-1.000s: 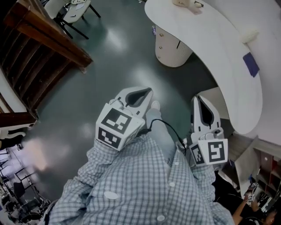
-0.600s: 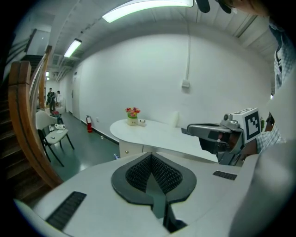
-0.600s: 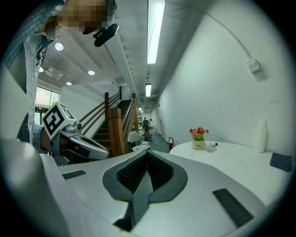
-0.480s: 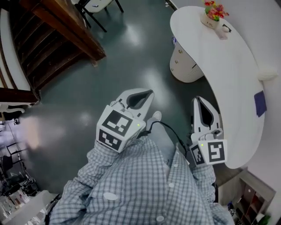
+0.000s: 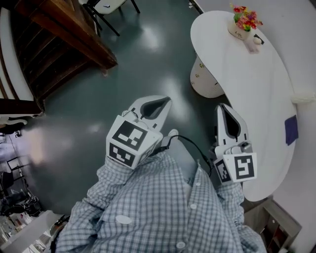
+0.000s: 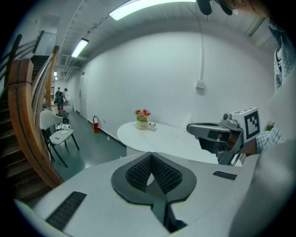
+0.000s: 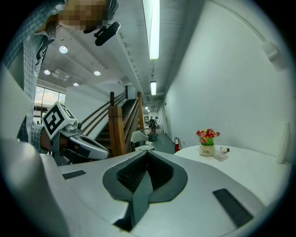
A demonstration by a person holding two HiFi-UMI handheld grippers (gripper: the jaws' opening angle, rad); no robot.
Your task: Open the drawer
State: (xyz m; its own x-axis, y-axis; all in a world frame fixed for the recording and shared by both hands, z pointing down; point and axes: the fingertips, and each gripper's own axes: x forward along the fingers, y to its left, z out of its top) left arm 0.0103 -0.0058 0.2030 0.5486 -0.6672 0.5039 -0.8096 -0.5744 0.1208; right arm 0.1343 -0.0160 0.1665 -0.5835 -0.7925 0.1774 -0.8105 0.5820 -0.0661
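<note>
A round white pedestal with drawers stands under the white curved table, ahead of me and to the right. My left gripper is held above the dark floor, well short of the pedestal, with its jaws shut and nothing in them. My right gripper hangs beside the table's near edge, also shut and empty. In the left gripper view the pads meet, and the right gripper shows at the right. In the right gripper view the left gripper shows at the left.
A pot of flowers and a small white object sit at the table's far end; a purple pad lies near its right edge. A wooden staircase rises at the left. A chair stands at the back.
The view has swung and moved across the floor: the table's far end and the flower pot have come into view. Both grippers stay shut and keep their places in front of the body.
</note>
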